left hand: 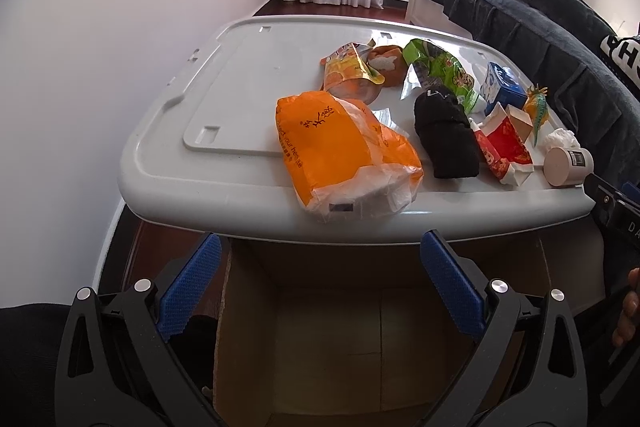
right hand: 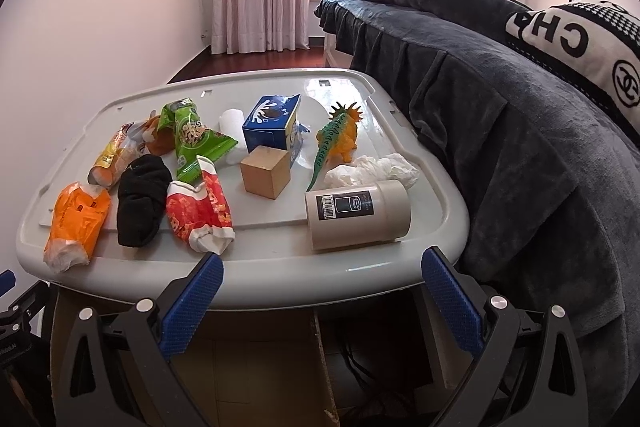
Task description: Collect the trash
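Left gripper (left hand: 320,281): jaws spread wide, nothing between them, held short of the near rim of the grey lid (left hand: 168,163). An open cardboard box (left hand: 344,343) sits directly below it, under the lid's front edge.

Right gripper (right hand: 322,297): jaws also wide apart, holding nothing, just short of the same rim.

Left half of the lid is bare; the items crowd the right half, up against the dark bedcover (right hand: 500,131).

Near edge: orange plastic bag (left hand: 340,155), crumpled, white lining showing, slightly overhanging the rim. Beside it a black sock (left hand: 444,139), a red snack wrapper (right hand: 200,215), and a beige canister (right hand: 358,213) on its side.

Further back: wooden cube (right hand: 266,171), crumpled tissue (right hand: 376,169), toy dinosaur (right hand: 338,137), green wrapper (right hand: 192,139), blue carton (right hand: 274,129).
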A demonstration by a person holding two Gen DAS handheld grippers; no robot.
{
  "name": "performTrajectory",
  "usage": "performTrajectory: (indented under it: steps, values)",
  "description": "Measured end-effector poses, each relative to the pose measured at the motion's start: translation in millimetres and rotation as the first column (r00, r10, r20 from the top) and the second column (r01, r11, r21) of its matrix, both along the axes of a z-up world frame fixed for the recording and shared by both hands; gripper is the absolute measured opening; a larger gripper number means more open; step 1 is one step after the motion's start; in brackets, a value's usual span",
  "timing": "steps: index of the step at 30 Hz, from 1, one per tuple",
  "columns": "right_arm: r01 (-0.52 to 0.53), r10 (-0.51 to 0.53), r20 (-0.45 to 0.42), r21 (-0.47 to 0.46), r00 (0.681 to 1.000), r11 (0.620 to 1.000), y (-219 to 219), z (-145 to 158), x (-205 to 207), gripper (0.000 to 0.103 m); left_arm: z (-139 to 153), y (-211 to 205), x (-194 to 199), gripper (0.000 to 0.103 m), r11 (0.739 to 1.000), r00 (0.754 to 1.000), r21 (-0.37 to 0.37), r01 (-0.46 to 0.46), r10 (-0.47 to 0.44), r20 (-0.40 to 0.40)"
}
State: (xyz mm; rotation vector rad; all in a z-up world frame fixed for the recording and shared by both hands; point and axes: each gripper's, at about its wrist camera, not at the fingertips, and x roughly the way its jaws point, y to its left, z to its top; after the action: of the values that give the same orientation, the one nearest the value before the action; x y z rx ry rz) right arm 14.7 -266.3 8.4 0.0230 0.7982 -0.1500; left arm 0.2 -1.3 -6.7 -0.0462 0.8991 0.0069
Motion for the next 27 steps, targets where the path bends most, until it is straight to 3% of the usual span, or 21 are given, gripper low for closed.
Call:
performTrajectory:
  steps: [20,27]
  values:
    - [0.011,-0.011,-0.005,-0.059,1.000,0.998,-9.9,-7.9,10.3,0.098,-3.7,-1.7,1.7,0.097,1.000,1.000,-0.011,-0.001,0.001,-0.012]
    - [0.034,-0.034,-0.011,0.011,0.999,0.999,-30.2,-11.3,20.6,0.098,-4.1,-2.9,3.7,0.097,1.000,1.000,0.000,-0.004,0.004,-0.022]
